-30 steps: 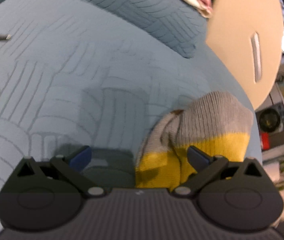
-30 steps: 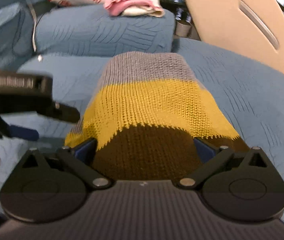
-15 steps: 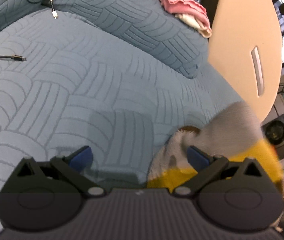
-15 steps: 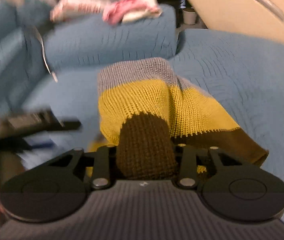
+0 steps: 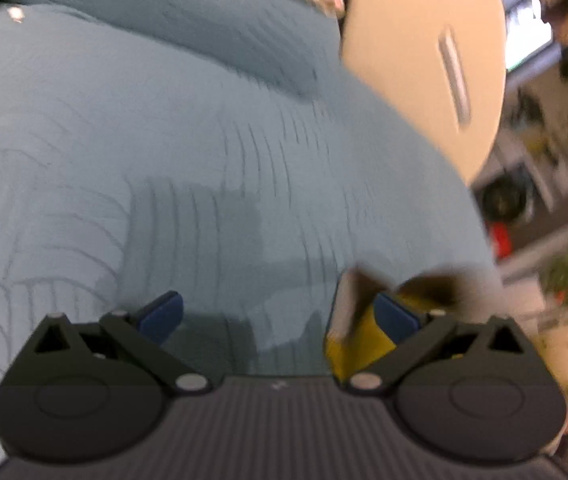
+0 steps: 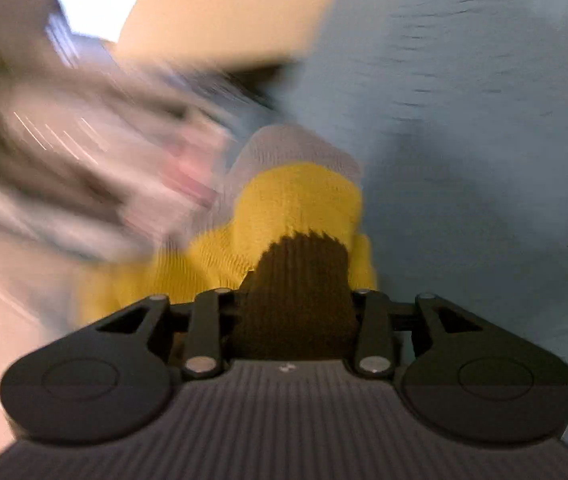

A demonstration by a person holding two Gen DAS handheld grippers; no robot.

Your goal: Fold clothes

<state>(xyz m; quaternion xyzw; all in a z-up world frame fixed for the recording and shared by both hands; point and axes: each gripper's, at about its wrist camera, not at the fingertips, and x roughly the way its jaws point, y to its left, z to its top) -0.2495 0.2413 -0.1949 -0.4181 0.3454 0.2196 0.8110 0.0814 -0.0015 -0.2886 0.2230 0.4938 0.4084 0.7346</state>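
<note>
The striped knit garment (image 6: 295,216) is bunched in my right gripper (image 6: 293,312), whose jaws are opening around its brown band. My left gripper (image 5: 280,314) gapes wide above the blue quilted sofa (image 5: 164,140), the knit just beside its right finger. Beyond stands a beige panel (image 5: 411,40). No writing is legible.

grey-yellow-brown striped knit (image 6: 299,208), blue quilted cover (image 5: 164,120)

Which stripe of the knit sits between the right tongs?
The dark brown stripe, between the opening right tongs; yellow stripe and grey stripe lie farther out.
</note>
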